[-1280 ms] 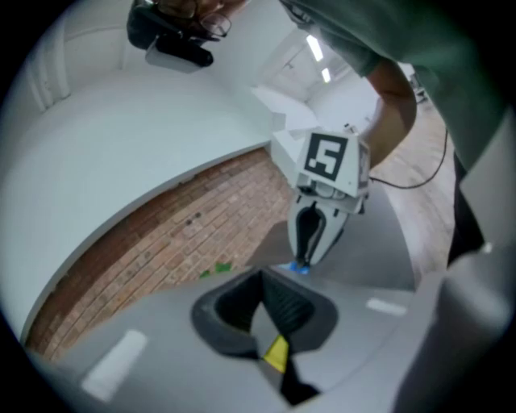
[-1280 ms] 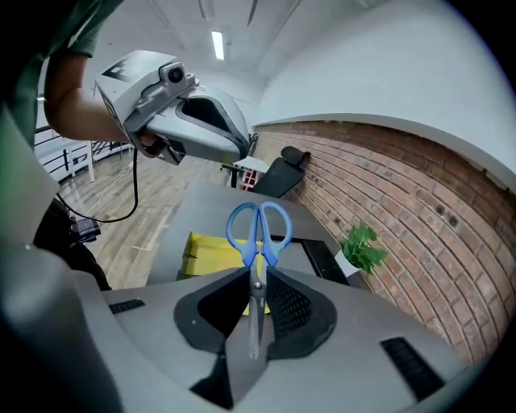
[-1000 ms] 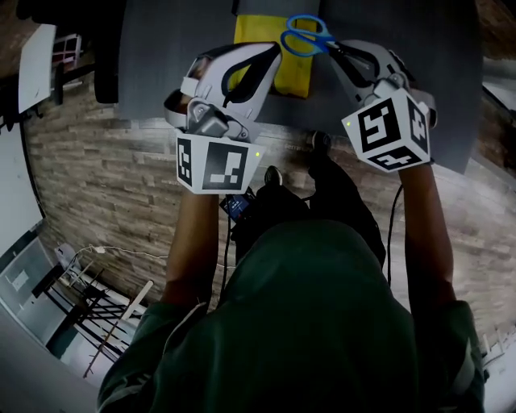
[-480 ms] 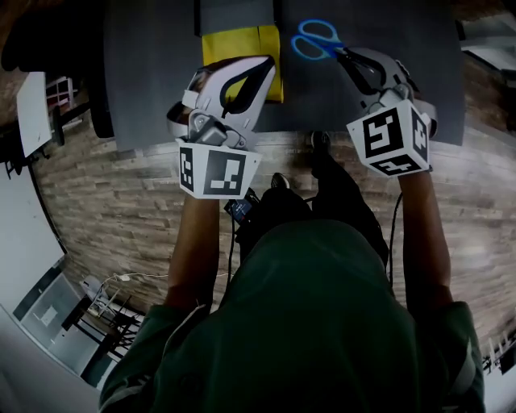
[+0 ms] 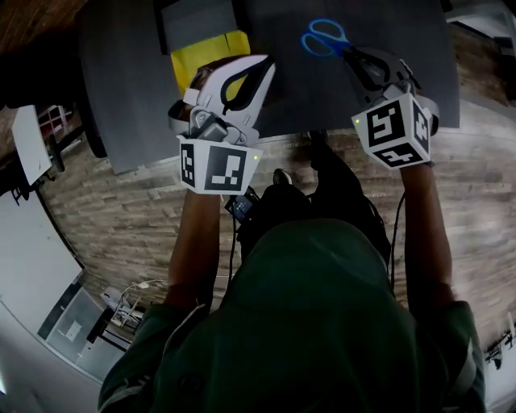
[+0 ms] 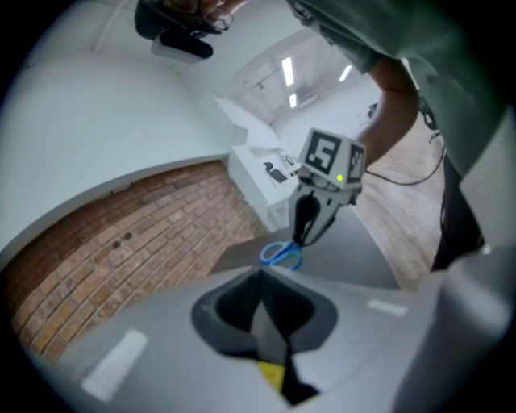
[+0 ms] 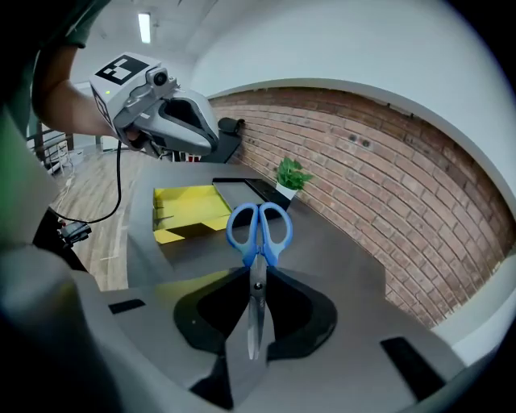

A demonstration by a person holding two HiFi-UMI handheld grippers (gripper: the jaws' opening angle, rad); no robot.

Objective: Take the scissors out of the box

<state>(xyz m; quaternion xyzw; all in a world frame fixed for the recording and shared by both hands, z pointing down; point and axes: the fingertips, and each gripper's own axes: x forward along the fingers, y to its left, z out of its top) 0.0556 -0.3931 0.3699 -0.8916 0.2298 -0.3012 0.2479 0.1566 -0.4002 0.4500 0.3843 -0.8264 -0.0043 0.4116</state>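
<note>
Blue-handled scissors (image 5: 325, 38) hang over the dark grey table (image 5: 322, 105), to the right of the open yellow box (image 5: 201, 52). My right gripper (image 5: 359, 56) is shut on their blades. In the right gripper view the blades (image 7: 256, 310) run between the pads and the blue handles (image 7: 258, 230) stick out in front. My left gripper (image 5: 256, 68) hovers over the near right part of the box with its jaws together and nothing in them. In the left gripper view its fingertips (image 6: 264, 323) meet, yellow shows below them, and the scissors (image 6: 280, 254) hang from the right gripper (image 6: 310, 230) beyond.
A small potted plant (image 7: 290, 173) stands at the table's far side by a brick wall (image 7: 363, 153). A dark flat lid or tray (image 5: 197, 14) lies just beyond the box. The person's legs and a cable (image 5: 395, 234) are below the near table edge, above a wood floor.
The right gripper has carried the scissors from over the box's right edge out to the right, above bare table. Both grippers have sunk a little, and the left has shifted right over the box.
</note>
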